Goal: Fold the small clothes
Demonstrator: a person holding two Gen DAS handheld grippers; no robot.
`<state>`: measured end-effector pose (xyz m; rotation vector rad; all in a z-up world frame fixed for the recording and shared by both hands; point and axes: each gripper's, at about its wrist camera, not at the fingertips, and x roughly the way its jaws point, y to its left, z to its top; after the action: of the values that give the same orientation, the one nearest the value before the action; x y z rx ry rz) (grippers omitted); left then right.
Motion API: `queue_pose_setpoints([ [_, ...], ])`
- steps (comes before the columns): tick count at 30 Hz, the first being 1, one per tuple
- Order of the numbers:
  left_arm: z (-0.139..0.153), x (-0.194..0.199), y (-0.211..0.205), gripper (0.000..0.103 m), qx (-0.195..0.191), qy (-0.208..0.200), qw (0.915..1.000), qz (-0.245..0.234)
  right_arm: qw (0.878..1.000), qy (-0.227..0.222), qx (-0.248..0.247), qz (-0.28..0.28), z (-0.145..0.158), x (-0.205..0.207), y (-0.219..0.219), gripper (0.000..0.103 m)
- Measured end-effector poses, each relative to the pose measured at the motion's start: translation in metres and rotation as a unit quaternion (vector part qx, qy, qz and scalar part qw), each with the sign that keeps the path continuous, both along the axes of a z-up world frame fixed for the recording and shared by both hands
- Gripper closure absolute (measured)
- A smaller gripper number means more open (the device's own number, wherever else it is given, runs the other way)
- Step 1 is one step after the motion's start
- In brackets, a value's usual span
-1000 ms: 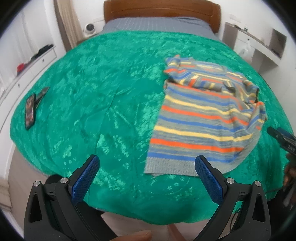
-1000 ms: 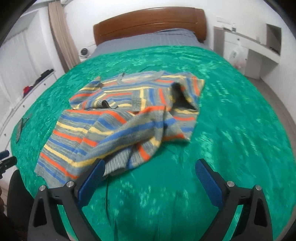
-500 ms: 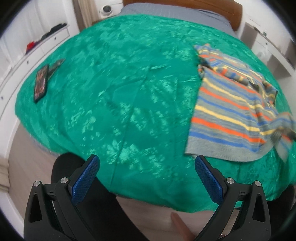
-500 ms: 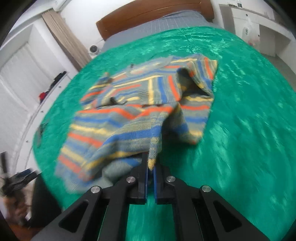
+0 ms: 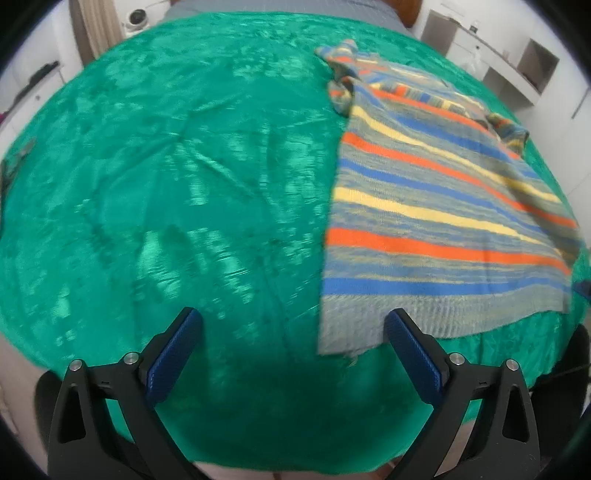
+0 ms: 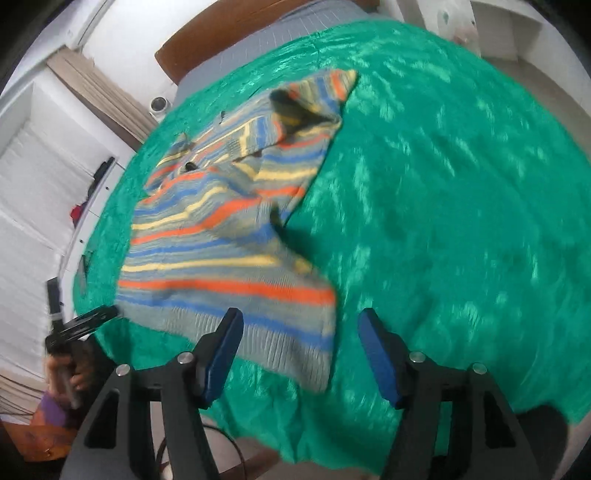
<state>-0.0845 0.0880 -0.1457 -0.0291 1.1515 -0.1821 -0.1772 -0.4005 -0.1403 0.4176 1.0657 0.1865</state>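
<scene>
A small striped knit sweater (image 5: 436, 206), grey with orange, blue and yellow bands, lies spread on the green bedspread (image 5: 166, 166); its hem is near the bed's front edge. My left gripper (image 5: 291, 354) is open and empty, its right finger just below the hem's left corner. In the right wrist view the sweater (image 6: 229, 243) lies to the left, one sleeve folded over at the far end. My right gripper (image 6: 299, 350) is open and empty, just in front of the hem's right corner. The left gripper (image 6: 85, 325) shows there at the far left.
A wooden headboard (image 6: 229, 33) stands at the far end of the bed. White drawers and shelves (image 6: 33, 192) run along the left wall, white shelving (image 5: 517, 62) on the right. A dark flat object (image 6: 84, 264) lies at the bedspread's left edge.
My right gripper was shut on the sweater's edge half a second ago; now it is open and the sweater lies flatter. My left gripper has moved closer to the hem's left corner.
</scene>
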Motion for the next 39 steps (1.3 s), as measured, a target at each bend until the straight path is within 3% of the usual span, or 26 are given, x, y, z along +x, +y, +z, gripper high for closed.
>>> queue_pose_setpoints([
  [5,0.001,0.003,-0.015,0.030,-0.005,0.001,0.9996,-0.027,1.000,0.005,0.003,-0.005,-0.017,0.002,0.009,0.038],
  [6,0.001,0.004,-0.017,0.040,-0.004,0.001,0.9996,-0.029,1.000,0.003,0.004,-0.005,-0.018,0.004,0.011,0.038],
  [7,0.001,0.004,-0.018,0.063,-0.004,0.001,0.9995,-0.031,1.000,0.002,0.007,0.000,-0.020,0.008,0.014,0.039],
  [9,0.001,0.007,-0.019,0.097,-0.023,0.015,0.9989,-0.039,1.000,0.012,0.006,0.016,-0.023,0.013,0.020,0.066],
  [10,0.002,0.007,-0.018,0.098,-0.027,0.018,0.9987,-0.038,1.000,0.021,-0.003,0.021,-0.022,0.015,0.022,0.098],
  [15,0.036,-0.015,-0.008,0.099,-0.049,0.008,0.9963,-0.070,0.999,0.025,0.004,0.038,0.008,-0.006,0.022,0.097],
  [19,0.052,-0.048,-0.001,0.100,-0.026,0.013,0.9934,-0.111,0.997,0.049,-0.006,0.055,0.027,-0.033,0.027,0.097],
  [23,0.035,-0.056,-0.001,0.100,0.014,0.033,0.9926,-0.116,0.993,0.106,-0.031,0.050,-0.005,-0.041,0.036,0.097],
  [26,0.014,-0.052,0.004,0.100,0.009,0.060,0.9944,-0.087,0.989,0.132,-0.054,0.029,-0.029,-0.041,0.041,0.097],
  [32,-0.014,-0.043,-0.019,0.100,0.060,0.068,0.9925,-0.082,0.980,0.133,-0.141,0.037,-0.036,-0.034,0.069,0.097],
  [39,-0.021,-0.037,-0.024,0.100,0.060,0.067,0.9935,-0.071,0.972,0.119,-0.197,0.046,-0.033,-0.033,0.090,0.097],
])
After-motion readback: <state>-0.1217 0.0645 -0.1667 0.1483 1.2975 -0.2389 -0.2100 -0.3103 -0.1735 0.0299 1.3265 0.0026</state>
